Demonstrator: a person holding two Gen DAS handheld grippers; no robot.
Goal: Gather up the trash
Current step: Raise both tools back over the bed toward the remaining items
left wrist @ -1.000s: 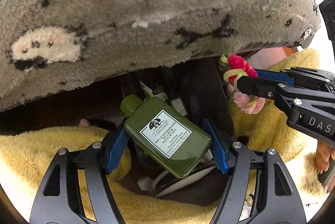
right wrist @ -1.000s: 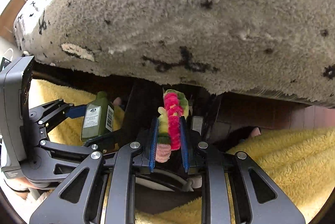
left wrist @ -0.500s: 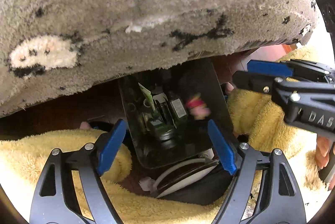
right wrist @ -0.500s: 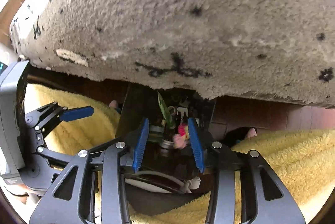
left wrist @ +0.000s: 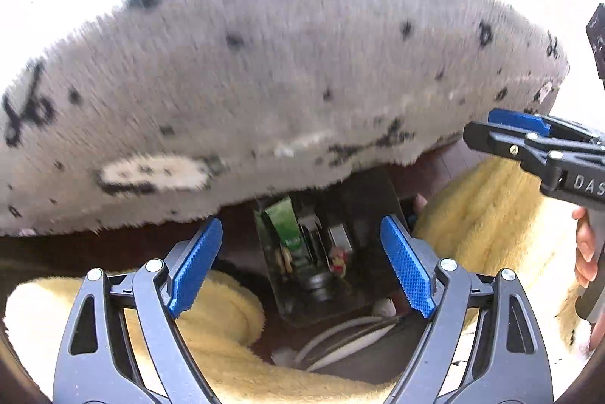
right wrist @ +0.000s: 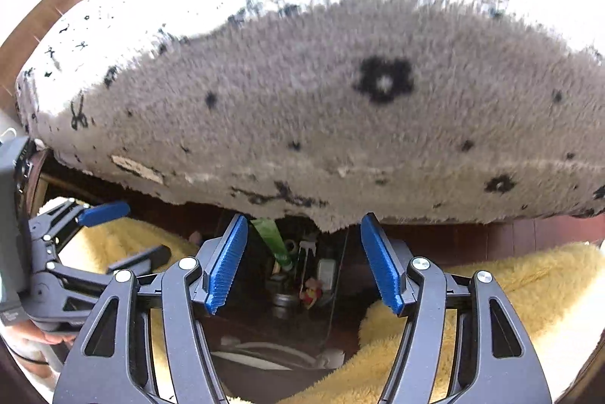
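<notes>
Both of my grippers hang above the bin (left wrist: 363, 200) with nothing in them. My left gripper (left wrist: 302, 264) and my right gripper (right wrist: 302, 260) are opening wider, and only air is between the blue pads. Down inside the bin lie the trash bits: a green tube (right wrist: 274, 245) and a small pink and red thing (right wrist: 311, 290). I think my best move is to lift straight up, away from the bin, so I knock nothing. Past the bin hangs a fuzzy grey blanket (left wrist: 264, 82). Only the right view shows far things on top of it.
</notes>
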